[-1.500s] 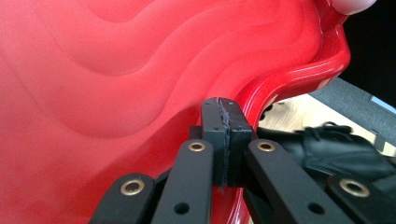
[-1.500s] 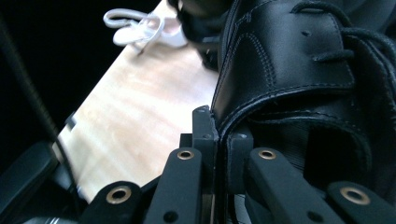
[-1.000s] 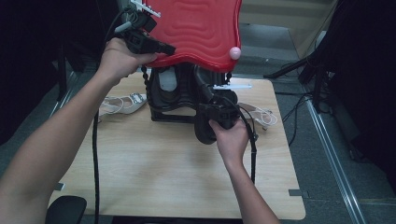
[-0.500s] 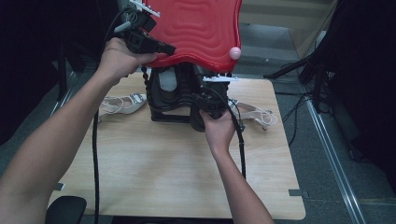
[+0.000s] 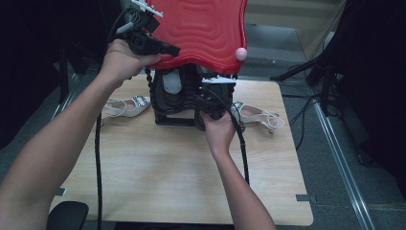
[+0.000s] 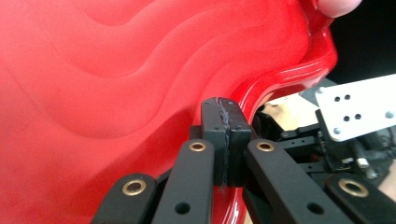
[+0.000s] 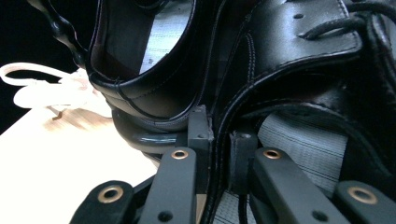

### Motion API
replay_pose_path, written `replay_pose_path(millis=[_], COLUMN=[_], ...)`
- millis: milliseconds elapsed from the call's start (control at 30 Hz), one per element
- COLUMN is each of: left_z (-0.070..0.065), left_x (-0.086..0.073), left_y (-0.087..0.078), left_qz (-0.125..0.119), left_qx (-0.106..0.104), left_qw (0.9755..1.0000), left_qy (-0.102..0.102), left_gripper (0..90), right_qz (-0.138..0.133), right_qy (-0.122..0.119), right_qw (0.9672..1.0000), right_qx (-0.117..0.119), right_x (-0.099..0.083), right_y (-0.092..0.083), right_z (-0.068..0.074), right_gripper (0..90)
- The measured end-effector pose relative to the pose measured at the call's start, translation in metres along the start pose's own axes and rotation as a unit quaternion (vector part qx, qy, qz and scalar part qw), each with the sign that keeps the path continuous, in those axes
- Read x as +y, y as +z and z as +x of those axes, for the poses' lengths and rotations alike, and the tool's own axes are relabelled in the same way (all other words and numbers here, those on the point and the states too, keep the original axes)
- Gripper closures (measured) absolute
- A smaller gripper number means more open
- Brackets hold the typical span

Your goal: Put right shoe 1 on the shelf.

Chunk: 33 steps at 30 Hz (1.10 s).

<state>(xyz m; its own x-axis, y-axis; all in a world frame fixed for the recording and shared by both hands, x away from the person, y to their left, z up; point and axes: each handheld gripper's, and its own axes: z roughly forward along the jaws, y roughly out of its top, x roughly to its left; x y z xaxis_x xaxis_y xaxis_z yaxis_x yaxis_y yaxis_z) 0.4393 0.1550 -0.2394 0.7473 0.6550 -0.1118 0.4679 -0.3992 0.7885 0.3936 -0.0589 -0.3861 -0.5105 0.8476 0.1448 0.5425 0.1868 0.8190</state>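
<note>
At the back of the bench (image 5: 182, 182) your left gripper (image 6: 226, 135) has its jaws clenched on the lower edge of the red lid (image 5: 206, 33), holding it tipped up over the black shoe rack (image 5: 174, 112) beneath it. Your right gripper (image 7: 215, 154) is down at the rack's front, its jaws closed on the rim of a black leather shoe (image 7: 289, 84); they have just been easing apart a little, though the rim is caught between them. A second black shoe (image 7: 140, 60) sits beside it in the rack, a pale insole showing in each. I judge the step in hand to be placing or lifting that shoe under the raised lid. Next you should keep the lid steady and let the right jaws either release fully or firm up before moving. Two pale strappy sandals lie on the bench, one (image 5: 122, 106) left of the rack, one (image 5: 258, 115) right.
</note>
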Motion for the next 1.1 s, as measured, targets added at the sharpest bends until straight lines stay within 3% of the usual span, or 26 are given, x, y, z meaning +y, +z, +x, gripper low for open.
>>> replay_pose_path(millis=[100,167,333,367,433,600,867,933,1100], left_z=[-0.0015,-0.0014,-0.0019,-0.0018,-0.0019,-0.0021,-0.0021,-0.0007,-0.0014], left_x=[0.0005,0.0004,0.0005,0.0005,0.0004,0.0004,0.0007,0.0008,0.0006], left_y=[0.0015,0.0013,0.0015,0.0015,0.0015,0.0014,0.0011,0.0012,0.001], left_qz=[0.002,0.005,0.005,0.004,0.005,0.005,0.008,0.008,0.008], left_qx=[0.008,0.01,0.011,0.011,0.011,0.012,0.01,0.009,0.01], left_qw=[1.0,0.9999,0.9999,0.9999,0.9999,0.9999,0.9999,0.9999,0.9999], left_qy=[0.002,-0.001,0.0,-0.001,-0.001,-0.001,-0.002,-0.001,-0.001], left_gripper=[90.0,90.0,90.0,90.0,90.0,90.0,90.0,90.0,90.0], right_qz=[0.001,0.006,0.009,0.003,0.001,-0.002,-0.018,-0.03,-0.037], right_qy=[-0.001,0.011,0.0,0.005,0.002,0.017,0.017,0.005,0.002], right_qw=[1.0,0.9996,0.9997,0.9994,0.9994,0.9997,0.9997,0.9995,0.9993], right_qx=[0.006,0.024,0.024,0.035,0.035,0.016,0.0,-0.006,0.005], right_x=[0.0002,0.0003,-0.0002,0.0003,0.0012,0.0027,0.007,0.008,0.0052], right_y=[0.0007,0.0025,0.003,0.0018,0.0013,-0.0034,-0.0055,-0.002,0.0007], right_z=[-0.0008,-0.002,0.0002,0.0003,0.0014,0.002,-0.0008,-0.002,-0.0019], right_gripper=[79.1,75.4,72.1,70.2,73.2,85.3,85.8,85.4,80.4])
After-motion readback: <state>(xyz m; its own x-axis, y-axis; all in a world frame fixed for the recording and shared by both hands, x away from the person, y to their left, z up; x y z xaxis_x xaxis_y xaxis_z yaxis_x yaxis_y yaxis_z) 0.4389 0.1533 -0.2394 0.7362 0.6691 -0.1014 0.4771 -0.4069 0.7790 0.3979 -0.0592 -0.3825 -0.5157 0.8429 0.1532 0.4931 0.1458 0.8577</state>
